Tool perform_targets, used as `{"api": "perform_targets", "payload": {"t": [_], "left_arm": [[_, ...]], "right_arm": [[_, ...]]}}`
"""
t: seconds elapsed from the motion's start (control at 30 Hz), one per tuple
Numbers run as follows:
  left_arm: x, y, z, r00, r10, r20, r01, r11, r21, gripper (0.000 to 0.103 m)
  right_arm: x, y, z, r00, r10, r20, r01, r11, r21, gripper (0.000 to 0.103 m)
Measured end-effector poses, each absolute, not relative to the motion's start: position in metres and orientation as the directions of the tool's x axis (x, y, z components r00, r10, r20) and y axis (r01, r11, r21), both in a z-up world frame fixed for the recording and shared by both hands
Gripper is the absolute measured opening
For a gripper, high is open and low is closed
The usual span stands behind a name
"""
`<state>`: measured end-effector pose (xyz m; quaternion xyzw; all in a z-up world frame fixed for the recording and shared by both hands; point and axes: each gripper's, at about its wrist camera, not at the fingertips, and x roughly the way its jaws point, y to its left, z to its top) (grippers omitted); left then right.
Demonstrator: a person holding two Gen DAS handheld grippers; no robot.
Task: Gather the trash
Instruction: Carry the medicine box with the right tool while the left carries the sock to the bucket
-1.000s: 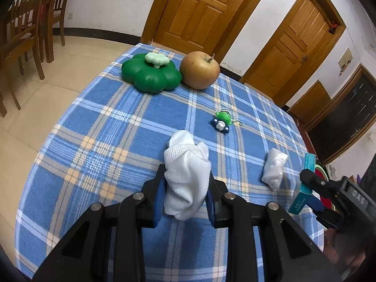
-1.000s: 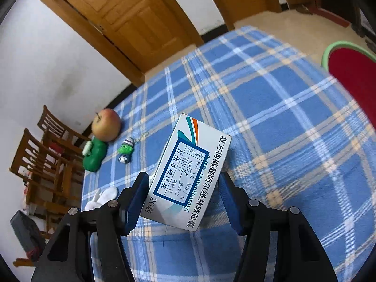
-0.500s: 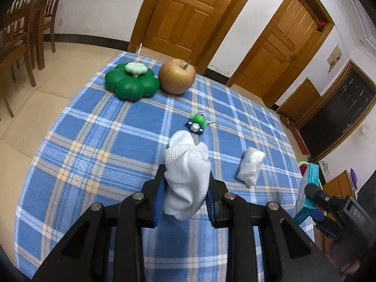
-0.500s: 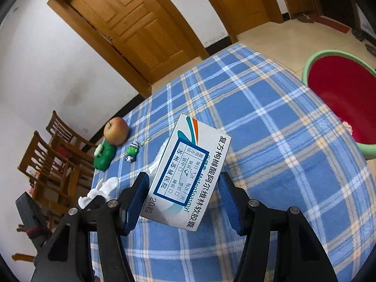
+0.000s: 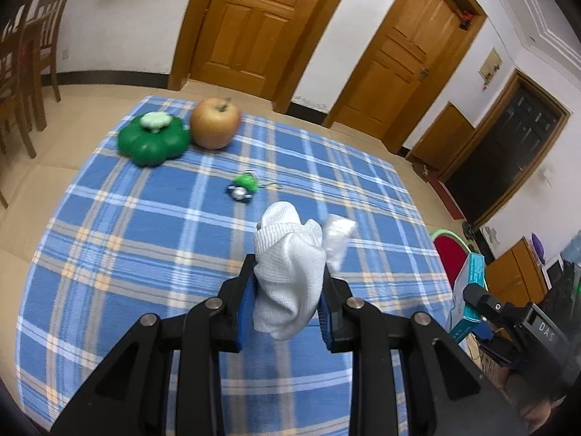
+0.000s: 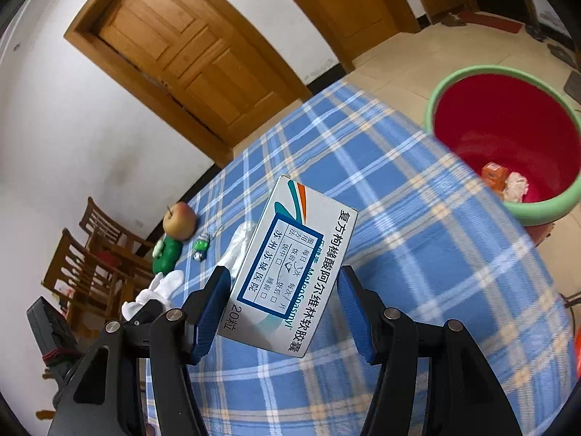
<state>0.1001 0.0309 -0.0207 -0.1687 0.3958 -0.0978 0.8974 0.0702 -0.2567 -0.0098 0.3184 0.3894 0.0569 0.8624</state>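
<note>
White waffle-weave cloth [image 5: 288, 283], bunched into a wad, is pinched between the blue pads of the left gripper [image 5: 287, 309] and held above the near part of the blue plaid tablecloth [image 5: 145, 239]. The right gripper [image 6: 283, 312] clamps a tilted medicine box [image 6: 290, 276] by its sides; the box is white with teal and orange swooshes, printed in dark blue Chinese characters down its long edge, with "20" at the lower corner, Latin lettering too small to read surely, and a blue-framed stamp with tick boxes. Just past the cloth a crumpled white plastic wrapper [image 5: 337, 236] lies on the tablecloth towards its right edge. Further in, near the middle, sits a small green and blue toy [image 5: 243, 187] on a thin chain. At the far left corner a green clover-shaped container [image 5: 154, 141] touches or nearly touches an apple [image 5: 215, 128]. Open plaid stretches along the left and near edges. Beyond the right edge stands a red bin [image 6: 504, 134] with a pale green rim, holding an orange carton and crumpled paper. Wooden doors [image 5: 250, 25] line the far wall; chairs [image 5: 25, 65] stand off the left side.
</note>
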Motion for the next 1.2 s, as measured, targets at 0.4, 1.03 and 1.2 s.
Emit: {"api": "perform_targets", "payload": {"t": [0.4,1.03,1.2], "left_arm": [[0.097,-0.039,-0.001,0.613,-0.41,-0.676,0.188,0.906,-0.379,0.029],[0.133,-0.149,-0.008,0.537,-0.459,-0.707,0.371,0.882,-0.291,0.029],[0.142,-0.18,-0.009,0.514,-0.479,-0.711,0.419,0.864,-0.279,0.029]], "right_arm": [[0.039,-0.319,-0.003,0.744,0.283,-0.605,0.207,0.764,0.611,0.062],[0.032,-0.385,-0.018,0.772,0.214,-0.598,0.305,0.702,0.644,0.062],[0.036,-0.408,-0.025,0.77,0.178,-0.613,0.352,0.682,0.641,0.062]]}}
